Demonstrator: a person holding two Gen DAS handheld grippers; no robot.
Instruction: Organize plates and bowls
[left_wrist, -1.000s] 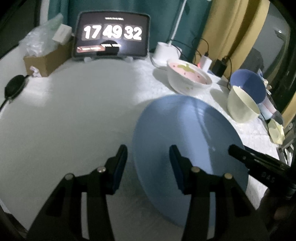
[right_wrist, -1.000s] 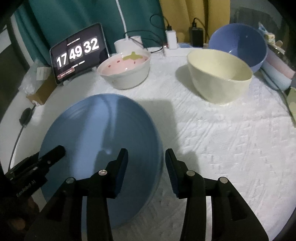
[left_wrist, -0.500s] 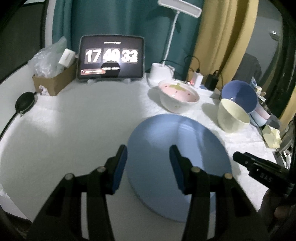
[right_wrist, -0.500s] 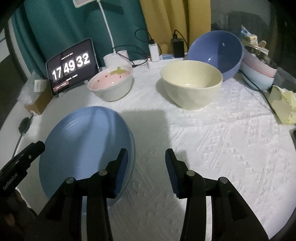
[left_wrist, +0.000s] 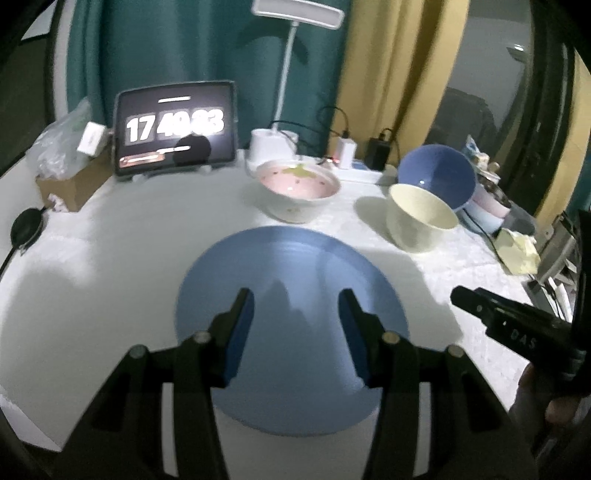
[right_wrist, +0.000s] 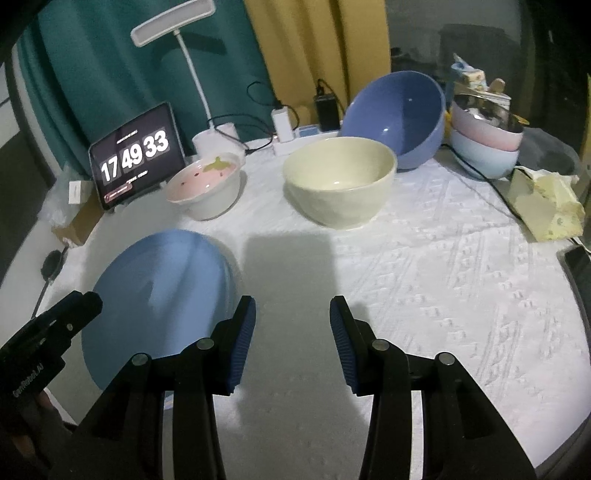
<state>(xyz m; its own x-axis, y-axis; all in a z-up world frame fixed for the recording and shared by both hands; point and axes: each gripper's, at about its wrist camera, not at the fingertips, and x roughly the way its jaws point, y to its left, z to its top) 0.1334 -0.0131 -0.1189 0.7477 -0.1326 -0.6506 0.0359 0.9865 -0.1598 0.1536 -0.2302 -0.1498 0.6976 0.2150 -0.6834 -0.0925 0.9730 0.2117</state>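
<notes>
Crockery is counted first in the left wrist view: one blue plate (left_wrist: 291, 280), lying flat on the white tablecloth (left_wrist: 110, 258), and three separate bowls behind it. A pink-lined bowl (left_wrist: 297, 188) is seen just beyond the plate's far rim, a cream bowl (left_wrist: 421, 218) to the right of it, and a large blue bowl (left_wrist: 436, 175) tilted on its side behind the cream one. At the far right a stack of pale bowls (left_wrist: 487, 210) is partly seen. Nothing can be made out inside the cream or blue bowl. The left gripper (left_wrist: 295, 321) is held above the plate with its two blue-padded fingers apart and nothing between them; no contact with the plate is shown. The right gripper (left_wrist: 513, 325) is seen at the right edge, clear of the plate. One tablet clock (left_wrist: 173, 129), one desk lamp (left_wrist: 295, 14) and one cardboard box (left_wrist: 70, 184) are ranged along the back.

From the right wrist view the same single plate (right_wrist: 162, 295) is found at the lower left, with the left gripper's tip (right_wrist: 74, 306) over its near-left edge. The pink-lined bowl (right_wrist: 207, 188) and cream bowl (right_wrist: 340, 181) are shown empty, apart from each other, and the blue bowl (right_wrist: 399, 118) is seen leaning just behind the cream one. Two bowls are counted in the stack (right_wrist: 484, 147), pink on pale blue, with something metallic in the upper one. The right gripper (right_wrist: 291, 332) is held over bare cloth, its fingers apart and empty
</notes>
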